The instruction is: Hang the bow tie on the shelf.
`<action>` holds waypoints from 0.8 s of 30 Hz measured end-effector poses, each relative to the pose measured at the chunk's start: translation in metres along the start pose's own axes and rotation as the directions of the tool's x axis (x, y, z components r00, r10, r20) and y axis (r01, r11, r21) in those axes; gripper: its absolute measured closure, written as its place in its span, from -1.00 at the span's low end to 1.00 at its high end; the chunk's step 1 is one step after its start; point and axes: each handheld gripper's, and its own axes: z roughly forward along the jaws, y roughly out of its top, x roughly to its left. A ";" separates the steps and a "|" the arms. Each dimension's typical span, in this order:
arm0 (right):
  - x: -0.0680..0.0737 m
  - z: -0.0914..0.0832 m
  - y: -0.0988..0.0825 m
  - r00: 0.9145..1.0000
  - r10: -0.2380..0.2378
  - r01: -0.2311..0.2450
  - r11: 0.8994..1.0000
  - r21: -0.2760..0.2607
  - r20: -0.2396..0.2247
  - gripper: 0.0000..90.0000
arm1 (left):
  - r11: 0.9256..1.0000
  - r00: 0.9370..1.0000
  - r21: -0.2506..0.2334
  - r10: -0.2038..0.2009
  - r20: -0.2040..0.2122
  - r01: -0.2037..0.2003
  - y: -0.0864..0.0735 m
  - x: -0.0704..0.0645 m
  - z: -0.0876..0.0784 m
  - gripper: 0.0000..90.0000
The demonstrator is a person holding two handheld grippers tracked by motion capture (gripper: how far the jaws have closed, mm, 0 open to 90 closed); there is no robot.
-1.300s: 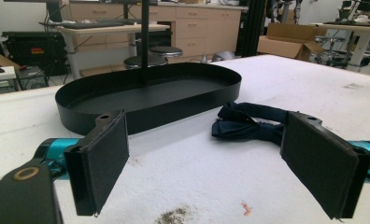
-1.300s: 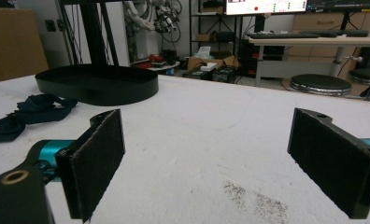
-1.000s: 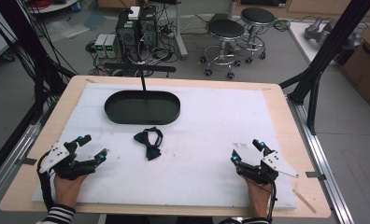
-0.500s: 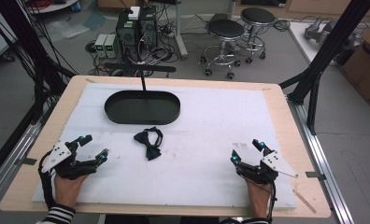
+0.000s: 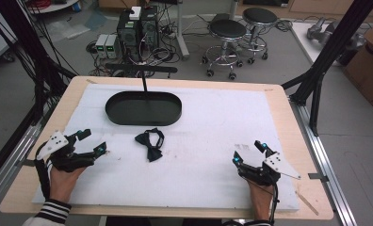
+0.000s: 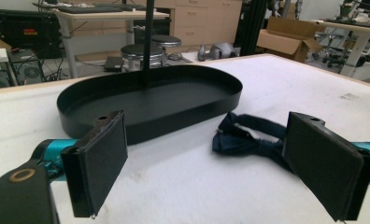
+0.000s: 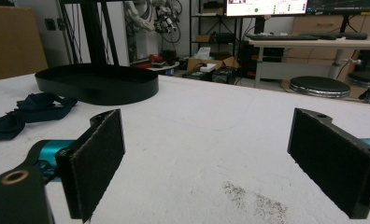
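Observation:
A dark navy bow tie (image 5: 149,142) lies crumpled on the white mat, just in front of the black oval tray (image 5: 114,110). My left gripper (image 5: 92,141) rests near the table's front left, open, with nothing between its jaws. In the left gripper view the bow tie (image 6: 251,137) sits ahead and to the right, and the tray (image 6: 183,114) lies beyond. My right gripper (image 5: 248,151) rests at the front right, open and empty. From the right gripper view the bow tie (image 7: 26,113) and the tray (image 7: 96,91) are far off to the left.
A thin black post (image 5: 143,84) rises from the tray's far side. The white mat (image 5: 213,122) covers most of the wooden table (image 5: 281,101). A faint dark smudge (image 5: 241,147) marks the mat near my right gripper. Stools and computer boxes stand on the floor beyond.

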 end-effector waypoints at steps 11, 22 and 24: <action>-0.001 0.000 0.000 1.000 -0.004 0.004 1.000 -0.006 0.002 -0.78 | 0.984 0.998 0.173 0.033 0.053 -0.042 0.045 -0.009 0.035 -0.68; -0.001 0.001 0.000 1.000 0.006 -0.006 1.000 0.008 0.000 -0.78 | 0.941 0.994 0.333 0.015 0.112 -0.052 0.066 -0.018 0.073 -0.68; -0.001 0.001 0.000 1.000 0.003 -0.003 1.000 0.008 0.001 -0.78 | 0.935 0.993 0.351 0.015 0.118 -0.056 0.070 -0.021 0.080 -0.68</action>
